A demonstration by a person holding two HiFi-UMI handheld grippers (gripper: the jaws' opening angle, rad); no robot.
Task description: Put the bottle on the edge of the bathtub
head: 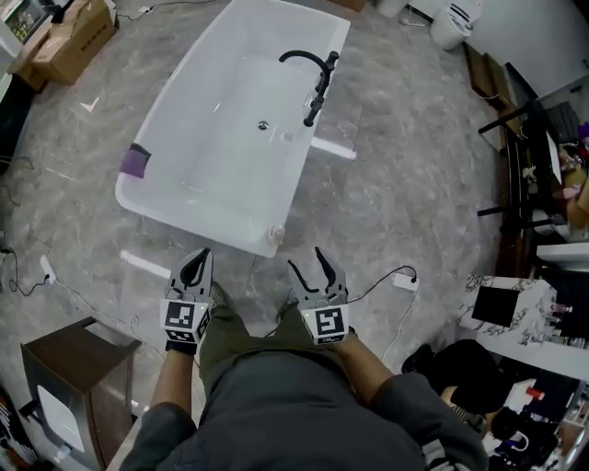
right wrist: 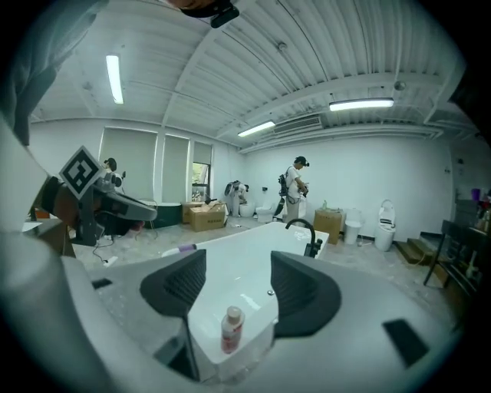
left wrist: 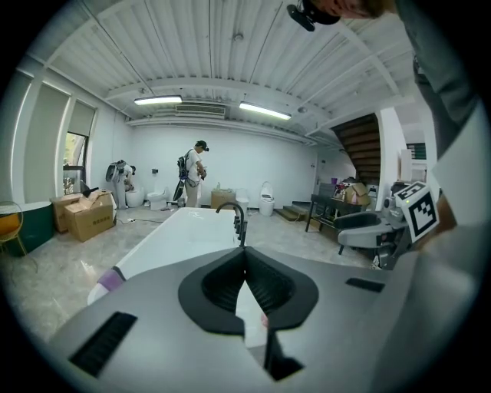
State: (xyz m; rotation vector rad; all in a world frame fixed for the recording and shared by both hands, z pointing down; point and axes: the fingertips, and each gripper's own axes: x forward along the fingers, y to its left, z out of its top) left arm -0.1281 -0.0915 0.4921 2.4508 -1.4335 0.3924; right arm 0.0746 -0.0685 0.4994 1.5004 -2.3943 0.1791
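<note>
The floor (head: 405, 184) is grey stone with pale veins. Cardboard boxes (head: 74, 37) stand at the far left in the head view, and a white toilet (head: 456, 23) stands at the far right. A black faucet (head: 315, 78) has a curved spout. A brown wooden cabinet (head: 74, 354) stands at the near left. A white power socket (head: 405, 281) with a black cable lies on the floor at the right. In both gripper views a person (left wrist: 193, 176) stands far back, under long ceiling lamps (left wrist: 265, 111).

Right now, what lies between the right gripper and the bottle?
Nothing: in the right gripper view the bottle stands on the bathtub rim beyond the open right gripper, the stretch bare.
</note>
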